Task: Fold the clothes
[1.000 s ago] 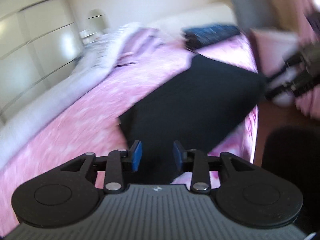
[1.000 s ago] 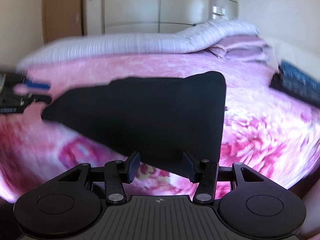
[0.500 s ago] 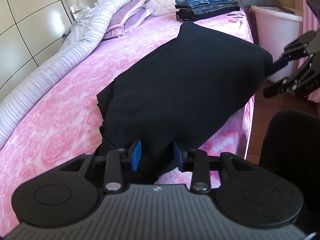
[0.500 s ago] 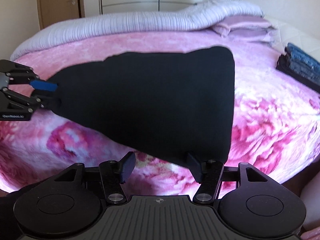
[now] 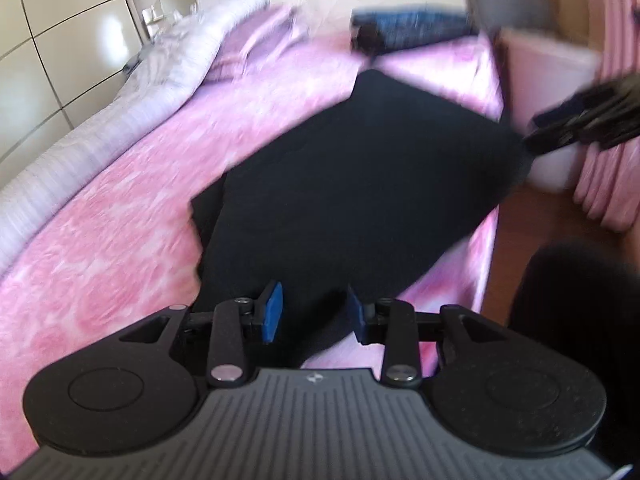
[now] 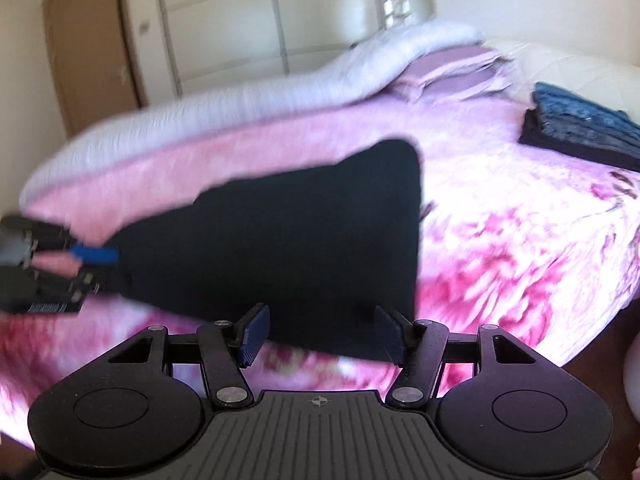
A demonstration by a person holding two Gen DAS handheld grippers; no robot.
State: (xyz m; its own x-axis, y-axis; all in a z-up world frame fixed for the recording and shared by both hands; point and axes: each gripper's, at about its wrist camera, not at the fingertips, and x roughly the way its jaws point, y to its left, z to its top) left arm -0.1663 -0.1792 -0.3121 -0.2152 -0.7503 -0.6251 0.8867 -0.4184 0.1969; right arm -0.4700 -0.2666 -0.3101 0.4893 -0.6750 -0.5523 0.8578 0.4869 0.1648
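Note:
A black garment (image 5: pixel 360 184) lies folded on the pink bed near its front edge; it also shows in the right wrist view (image 6: pixel 288 240). My left gripper (image 5: pixel 314 312) is open, its blue pads astride the garment's near corner. My right gripper (image 6: pixel 320 334) is open, with the garment's near edge between its pads. Each gripper shows in the other's view: the right one (image 5: pixel 580 120) at the garment's far right corner, the left one (image 6: pixel 60 276) at its left corner. Both views are motion-blurred.
A stack of folded jeans and dark clothes (image 6: pixel 580 132) sits at the bed's head end. A striped grey duvet (image 6: pixel 240 108) and purple pillows (image 6: pixel 452 68) lie along the far side. A white box (image 5: pixel 552 80), pink curtains (image 5: pixel 616 160) and wooden floor are beside the bed.
The right gripper's pads have spread wider. Both grippers have shifted and the views have gone blurry; the garment stays flat on the bed.

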